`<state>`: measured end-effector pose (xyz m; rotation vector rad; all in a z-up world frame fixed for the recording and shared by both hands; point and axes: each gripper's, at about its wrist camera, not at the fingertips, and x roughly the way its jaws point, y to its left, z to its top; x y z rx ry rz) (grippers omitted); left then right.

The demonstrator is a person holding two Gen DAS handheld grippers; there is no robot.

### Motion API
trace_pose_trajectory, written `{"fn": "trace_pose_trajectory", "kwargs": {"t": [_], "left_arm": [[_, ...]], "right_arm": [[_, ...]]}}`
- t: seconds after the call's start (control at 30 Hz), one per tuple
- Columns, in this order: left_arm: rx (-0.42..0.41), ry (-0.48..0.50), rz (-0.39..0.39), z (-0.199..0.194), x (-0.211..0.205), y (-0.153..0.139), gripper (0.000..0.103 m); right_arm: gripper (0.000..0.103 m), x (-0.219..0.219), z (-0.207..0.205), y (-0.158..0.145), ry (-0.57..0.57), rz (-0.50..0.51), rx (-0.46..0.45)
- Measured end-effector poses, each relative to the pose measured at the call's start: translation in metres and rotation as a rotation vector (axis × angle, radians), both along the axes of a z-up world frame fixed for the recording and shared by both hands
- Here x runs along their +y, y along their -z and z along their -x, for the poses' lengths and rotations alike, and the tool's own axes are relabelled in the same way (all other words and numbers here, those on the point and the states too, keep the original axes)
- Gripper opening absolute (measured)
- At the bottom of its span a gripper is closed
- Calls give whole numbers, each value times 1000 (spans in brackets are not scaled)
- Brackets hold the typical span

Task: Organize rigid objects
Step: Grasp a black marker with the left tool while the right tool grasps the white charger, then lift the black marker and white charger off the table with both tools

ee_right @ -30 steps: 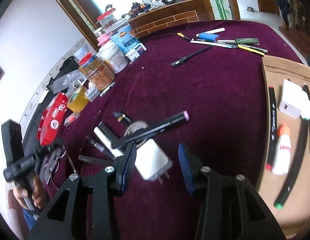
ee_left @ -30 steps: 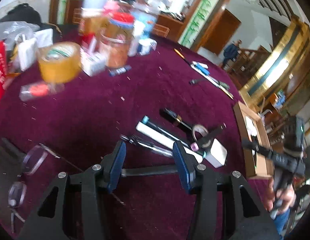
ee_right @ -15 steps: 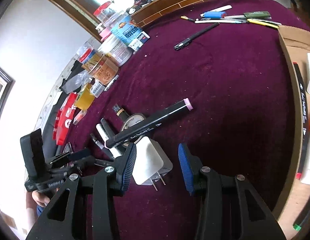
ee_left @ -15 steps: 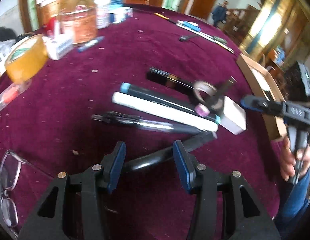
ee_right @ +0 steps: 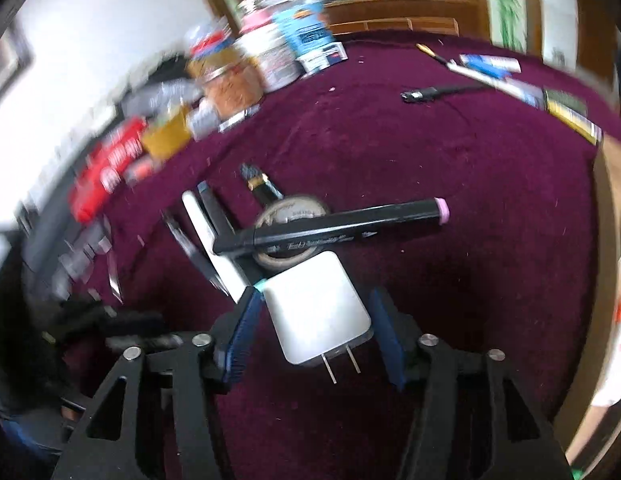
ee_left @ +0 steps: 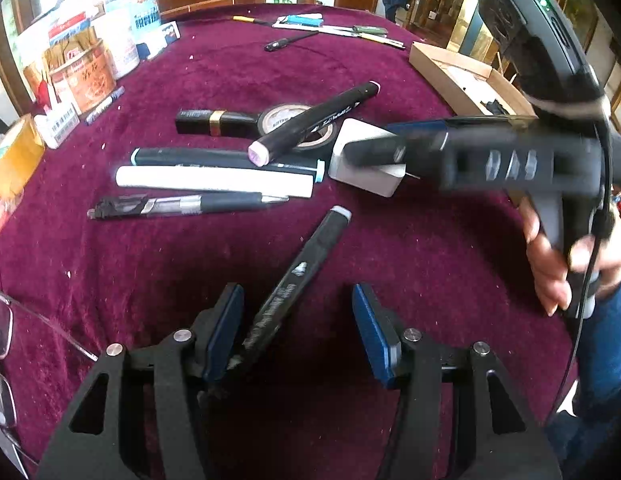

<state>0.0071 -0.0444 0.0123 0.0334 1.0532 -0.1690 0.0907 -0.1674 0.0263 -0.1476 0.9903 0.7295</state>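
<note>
My landmark is the white charger block (ee_right: 316, 310), a smooth, glossy plastic cube with rounded corners and two flat metal prongs pointing back at my right camera. It lies on the maroon cloth (ee_left: 230, 76), a napped, lint-flecked fabric. My right gripper (ee_right: 314, 334) straddles the charger: its ribbed blue pads stand either side of it, jaws apart and just widened, the left pad at the block's edge; I cannot tell if it touches.

Just beyond the charger a roll of tape (ee_right: 290, 216) lies flat, and a black marker with a pink end cap (ee_right: 330, 228) rests slanted across the roll. Left of the charger, side by side, lie a white cylindrical pen (ee_left: 214, 181), a dark marker with pale blue caps (ee_left: 226, 158) and a black-and-silver pen (ee_left: 186, 205). A black tube with a gold band (ee_left: 214, 122) sits beyond those.

My left gripper (ee_left: 298, 330), nearer me than the charger, is spread and has just been widening; a black matte marker with a grey cap (ee_left: 298, 276) lies loose between the jaws, leaning by the left pad, well clear of the right one.

Right of the charger is the cardboard tray (ee_left: 442, 70), its raw edge raised above the cloth. Bare cloth lies open in front of the charger and beyond the tape roll.
</note>
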Motion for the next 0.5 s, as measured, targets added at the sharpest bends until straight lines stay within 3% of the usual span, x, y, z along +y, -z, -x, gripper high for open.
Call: {"fn": "trace_pose_trajectory", "kwargs": {"t": [0.03,0.07,0.13,0.17,0.3,0.5], "left_arm": [[-9,2,-24,3,-4,0,51],[-25,4,-46,6,-5,1,39],[-32,-6,-26,8,-3,-1,16],[-29,-18,-19,9,0,-2,12],[-24,-76,52,13,11,-2,12],[-26,-62,-8,9,-1,-1,12]], "right_arm": [[51,2,2,3,-3,28,-11],[47,3,4,5,-5,46,-16],[46,0,6,4,6,58,-24],[46,-4,6,3,14,47,-9],[46,-15,4,2,44,21,25],[46,-11,7,3,39,35,9]]}}
